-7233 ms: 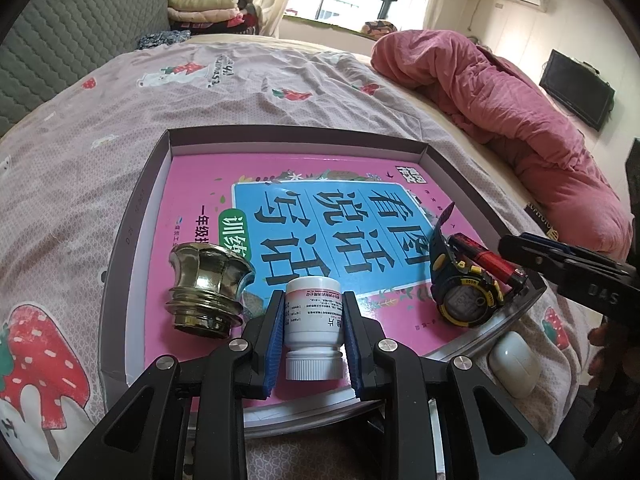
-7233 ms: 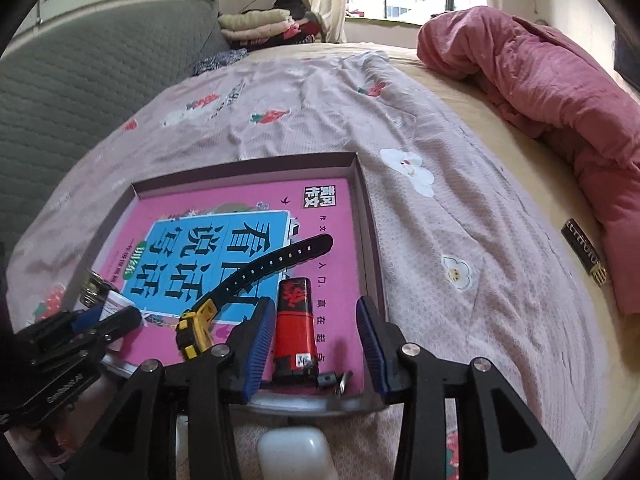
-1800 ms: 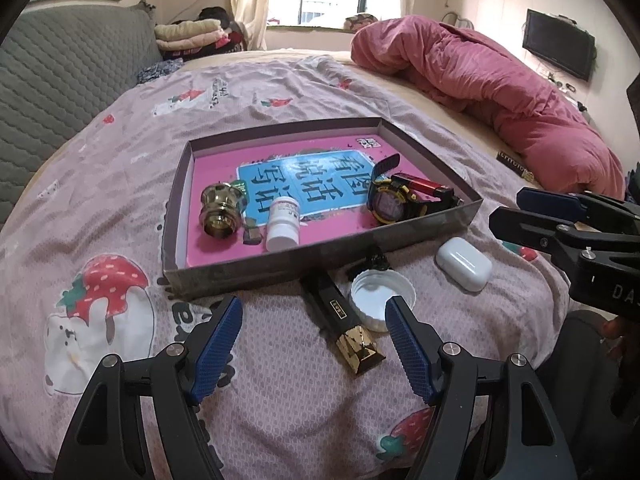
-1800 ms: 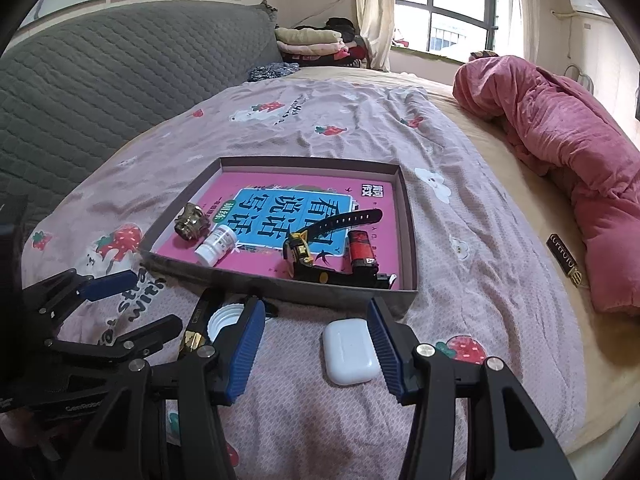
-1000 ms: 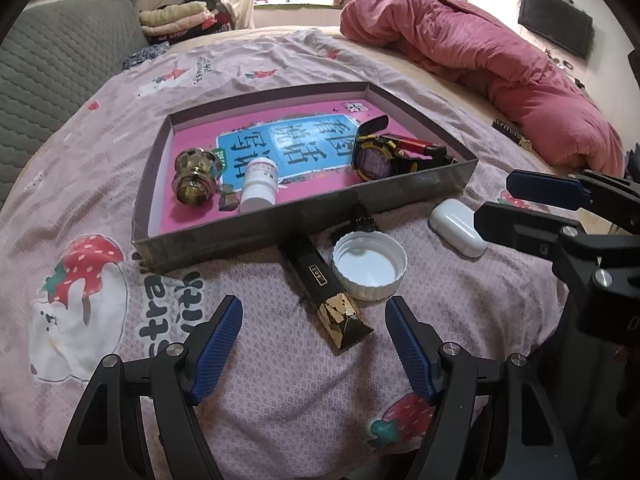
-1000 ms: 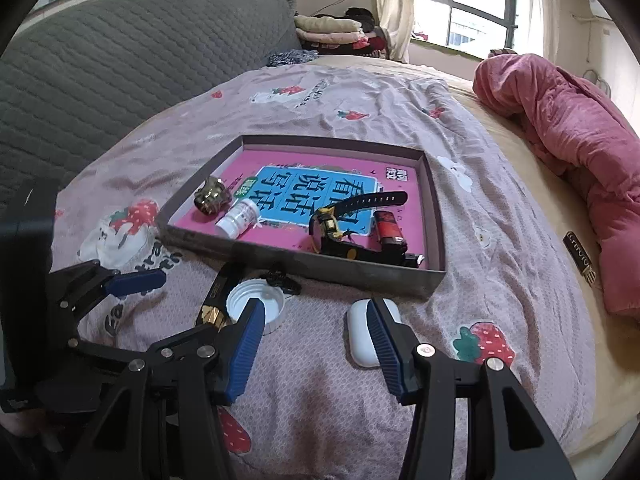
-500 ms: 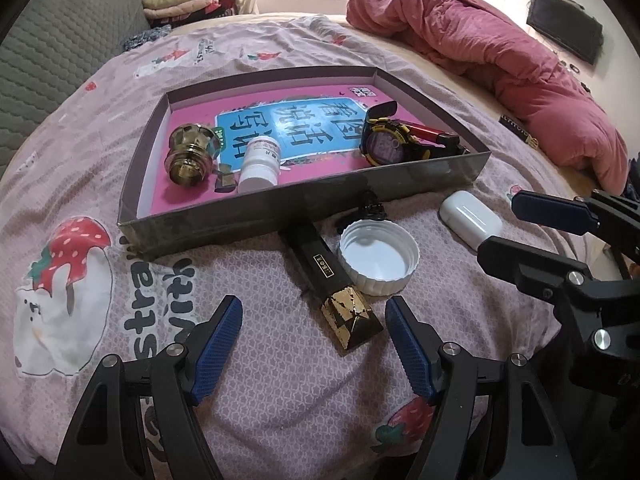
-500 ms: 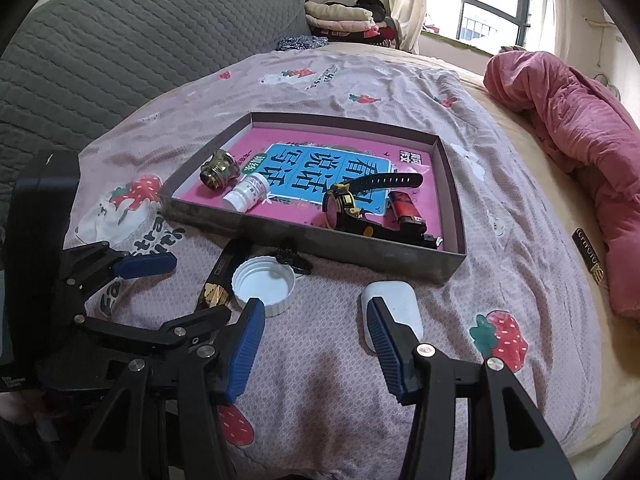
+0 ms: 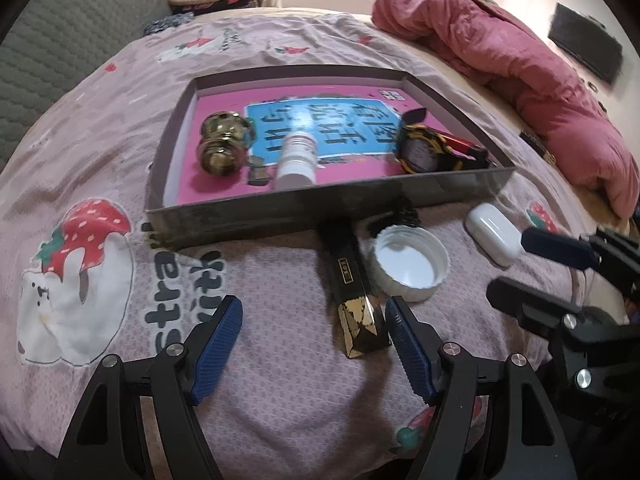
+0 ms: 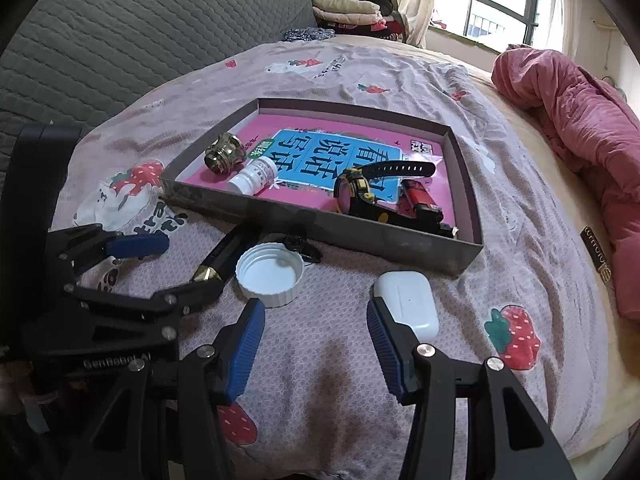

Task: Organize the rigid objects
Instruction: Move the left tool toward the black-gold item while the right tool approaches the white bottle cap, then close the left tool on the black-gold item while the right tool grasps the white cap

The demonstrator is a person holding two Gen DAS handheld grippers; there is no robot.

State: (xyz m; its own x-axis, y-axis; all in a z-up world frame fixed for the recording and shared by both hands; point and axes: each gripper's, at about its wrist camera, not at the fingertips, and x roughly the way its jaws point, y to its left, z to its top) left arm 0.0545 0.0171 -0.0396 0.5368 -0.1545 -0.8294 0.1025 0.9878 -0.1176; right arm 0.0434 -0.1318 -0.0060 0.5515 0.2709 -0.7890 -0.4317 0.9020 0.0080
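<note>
In the left wrist view my left gripper (image 9: pixel 312 328) hung spread and empty beside the black-and-gold faceted tube (image 9: pixel 354 300) lying outside the grey cardboard tray (image 9: pixel 280 208), likely my next grab; in the right wrist view my right gripper (image 10: pixel 316 336) was spread, empty, beside the white plastic earbud case (image 10: pixel 408 298), needing to shift right to straddle it.

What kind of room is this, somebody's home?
Most likely a home bedroom: the work happens on a bed with a strawberry-print sheet, a rumpled pink quilt beside it, and folded clothes by the window.
</note>
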